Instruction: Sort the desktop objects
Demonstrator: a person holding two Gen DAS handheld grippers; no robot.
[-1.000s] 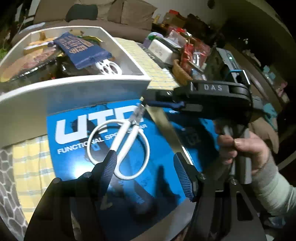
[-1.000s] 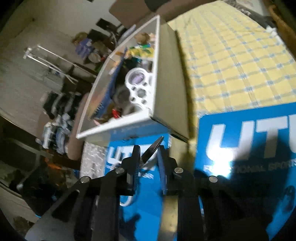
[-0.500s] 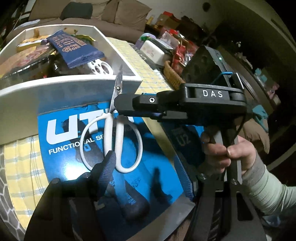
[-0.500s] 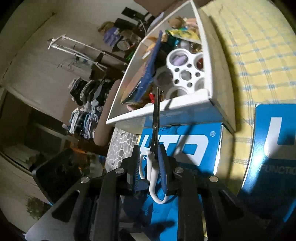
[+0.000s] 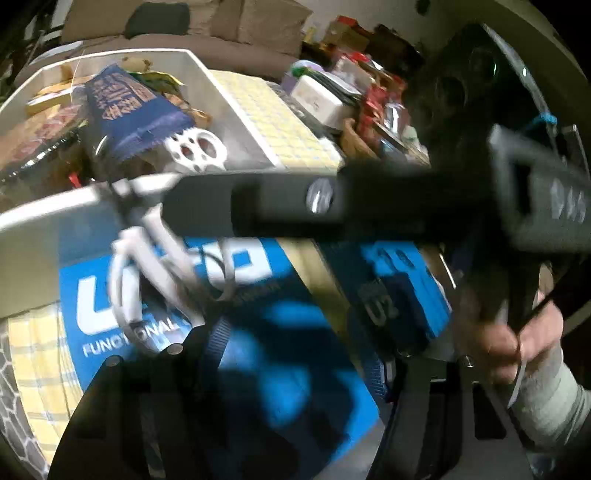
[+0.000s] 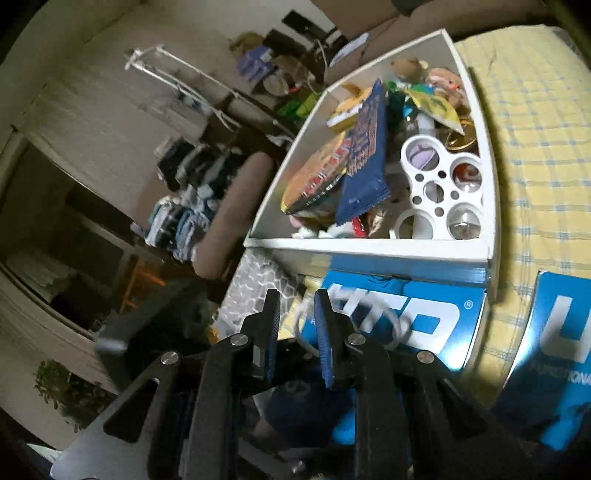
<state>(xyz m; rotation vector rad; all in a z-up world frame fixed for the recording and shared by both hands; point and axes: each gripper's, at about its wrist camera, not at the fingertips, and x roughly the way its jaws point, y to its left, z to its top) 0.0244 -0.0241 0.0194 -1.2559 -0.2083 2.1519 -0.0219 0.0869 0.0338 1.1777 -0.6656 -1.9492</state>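
White-handled scissors (image 5: 155, 254) hang blurred just in front of the white storage box (image 5: 236, 96), below its near rim. In the right wrist view their handles (image 6: 395, 325) show faintly beyond my right gripper (image 6: 297, 332), whose jaws stand slightly apart with nothing visibly between them. The right gripper's black body (image 5: 332, 206) crosses the left wrist view. My left gripper (image 5: 291, 354) is open and empty above a blue box (image 5: 236, 332). The white box (image 6: 369, 251) holds snack packets and a white ring holder (image 6: 443, 192).
Blue UTO boxes (image 6: 406, 321) lie on a yellow checked cloth (image 6: 535, 129) in front of the white box. Cluttered packages and a wicker basket (image 5: 354, 136) stand at the right. A sofa (image 5: 221, 33) is behind.
The right gripper moved left and up towards the box with the scissors, then its jaws parted. The scissors now blur below the box rim, tilted, no longer clamped upright.
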